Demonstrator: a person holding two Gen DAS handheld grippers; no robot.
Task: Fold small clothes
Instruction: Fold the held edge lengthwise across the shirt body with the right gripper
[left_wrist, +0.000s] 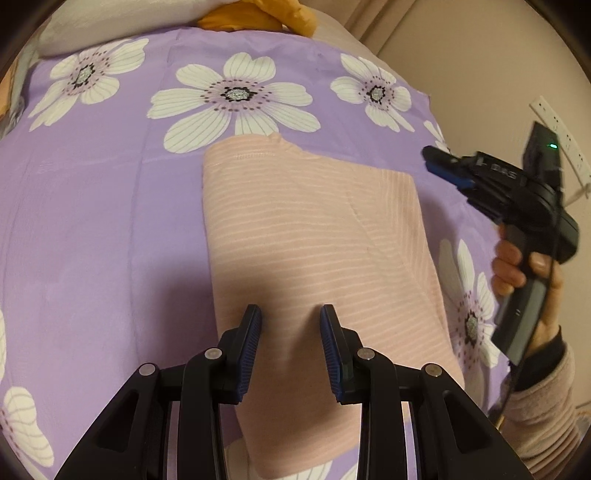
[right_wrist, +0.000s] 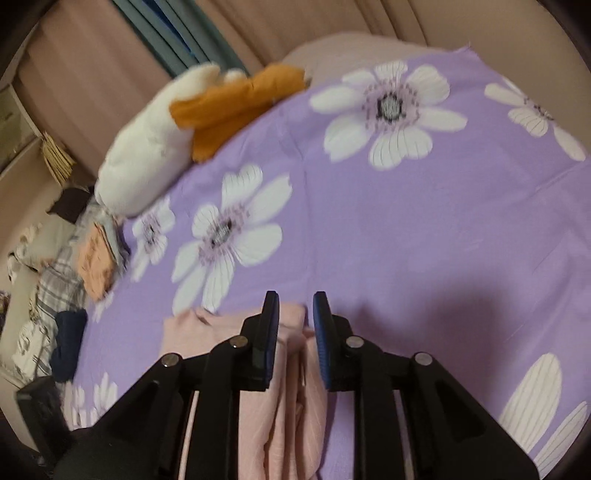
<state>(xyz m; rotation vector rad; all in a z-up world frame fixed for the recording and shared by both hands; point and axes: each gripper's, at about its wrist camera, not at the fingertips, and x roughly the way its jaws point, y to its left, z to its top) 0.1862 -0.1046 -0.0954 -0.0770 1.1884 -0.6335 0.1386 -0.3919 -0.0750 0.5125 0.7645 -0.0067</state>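
A pink striped garment (left_wrist: 314, 236) lies folded into a long rectangle on the purple flowered bedsheet (left_wrist: 92, 229). My left gripper (left_wrist: 290, 314) hovers over its near half, jaws open and empty. My right gripper (left_wrist: 443, 162) shows in the left wrist view to the right of the garment, held in a hand above the sheet. In the right wrist view my right gripper (right_wrist: 294, 301) is open and empty, with the pink garment (right_wrist: 291, 387) below and behind the fingers.
A white pillow (right_wrist: 147, 147) and an orange cloth (right_wrist: 236, 103) lie at the far end of the bed. A pile of other clothes (right_wrist: 74, 266) sits at the bed's left side. A power strip (left_wrist: 557, 129) hangs on the wall at right.
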